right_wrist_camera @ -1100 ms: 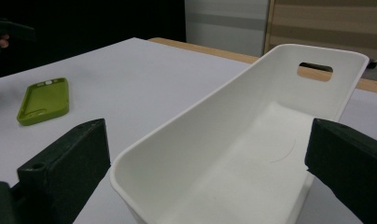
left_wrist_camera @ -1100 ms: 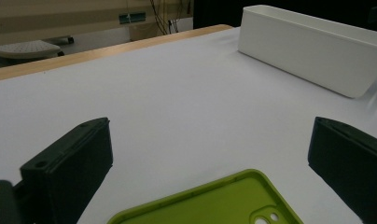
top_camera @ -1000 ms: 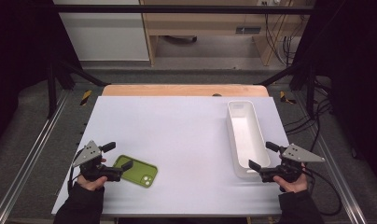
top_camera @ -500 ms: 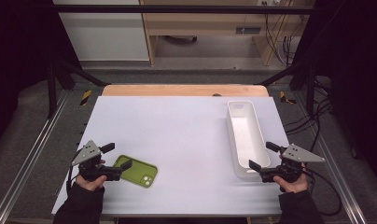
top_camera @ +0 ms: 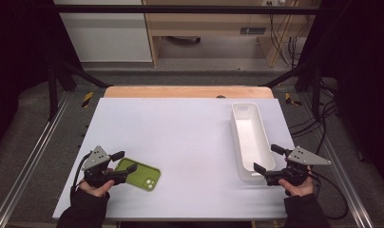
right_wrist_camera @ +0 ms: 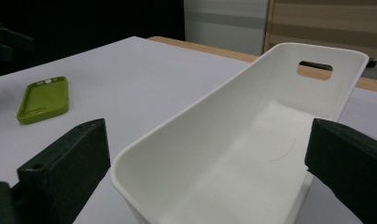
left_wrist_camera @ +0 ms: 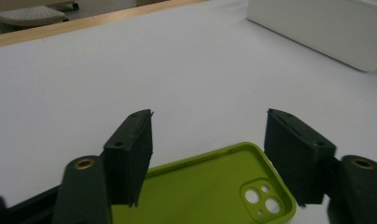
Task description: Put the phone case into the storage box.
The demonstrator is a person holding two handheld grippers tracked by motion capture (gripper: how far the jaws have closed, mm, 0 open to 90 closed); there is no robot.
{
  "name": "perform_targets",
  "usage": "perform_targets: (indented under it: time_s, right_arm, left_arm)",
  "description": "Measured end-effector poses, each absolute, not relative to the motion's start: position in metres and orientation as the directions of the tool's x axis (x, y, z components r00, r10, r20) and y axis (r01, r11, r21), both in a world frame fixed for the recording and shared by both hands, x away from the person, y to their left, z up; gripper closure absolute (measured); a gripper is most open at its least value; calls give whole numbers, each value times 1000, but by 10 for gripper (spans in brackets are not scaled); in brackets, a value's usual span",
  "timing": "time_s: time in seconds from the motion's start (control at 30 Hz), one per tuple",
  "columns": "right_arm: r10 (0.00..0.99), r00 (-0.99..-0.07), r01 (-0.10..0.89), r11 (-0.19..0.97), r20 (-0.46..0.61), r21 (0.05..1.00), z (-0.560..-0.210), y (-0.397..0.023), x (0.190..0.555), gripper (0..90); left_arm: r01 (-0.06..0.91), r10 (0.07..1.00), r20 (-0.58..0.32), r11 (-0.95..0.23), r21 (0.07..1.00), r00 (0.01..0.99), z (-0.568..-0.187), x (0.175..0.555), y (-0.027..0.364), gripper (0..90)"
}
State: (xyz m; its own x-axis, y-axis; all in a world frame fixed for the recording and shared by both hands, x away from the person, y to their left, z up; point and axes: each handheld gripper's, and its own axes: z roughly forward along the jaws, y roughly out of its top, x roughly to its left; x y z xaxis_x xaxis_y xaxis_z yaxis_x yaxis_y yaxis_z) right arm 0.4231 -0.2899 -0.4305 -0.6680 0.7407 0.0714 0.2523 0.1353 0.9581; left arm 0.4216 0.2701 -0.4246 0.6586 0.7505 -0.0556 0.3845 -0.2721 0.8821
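A lime-green phone case (top_camera: 141, 175) lies hollow side up near the front left of the white table (top_camera: 180, 128). My left gripper (top_camera: 125, 162) is at the case's near end. In the left gripper view the case (left_wrist_camera: 200, 186) lies between and below the jaws of that gripper (left_wrist_camera: 209, 116). The jaws have just been closing, and I see no pad pressing on the case. A long white bin (top_camera: 249, 137) stands empty at the right. My right gripper (top_camera: 266, 158) stands wide open astride the bin's near end (right_wrist_camera: 252, 140), with both pads clear of its walls.
The bin's far wall has a handle slot (right_wrist_camera: 315, 70). From the right gripper view the green case (right_wrist_camera: 43, 99) shows far to the left. A wooden strip (top_camera: 187, 92) borders the table's far edge, and metal rails run along both sides.
The left gripper's jaws have drawn closer together over the green case. Both hands have stayed nearly where they were.
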Motion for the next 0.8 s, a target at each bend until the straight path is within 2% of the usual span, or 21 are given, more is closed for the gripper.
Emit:
perform_targets:
  time_s: [0.33, 0.37, 0.4, 0.43, 0.8]
  right_arm:
    - [741, -668, 254, 135, 73, 958, -431, -290, 423, 5]
    - [740, -669, 253, 136, 72, 958, -431, -290, 423, 5]
    - [740, -669, 253, 136, 72, 958, -431, -290, 423, 5]
    - [740, -669, 251, 138, 69, 958, -431, -290, 423, 5]
    - [740, -669, 252, 137, 70, 958, -431, -290, 423, 5]
  left_arm:
    - [418, 739, -56, -316, 852, 672, -430, 417, 265, 540]
    - [420, 733, -58, -322, 849, 678, -431, 416, 264, 593]
    - [420, 728, -54, -332, 845, 684, -431, 416, 263, 593]
    - [421, 719, -55, -342, 840, 692, -431, 416, 261, 630]
    - [446, 699, -50, -399, 802, 714, -436, 414, 256, 779]
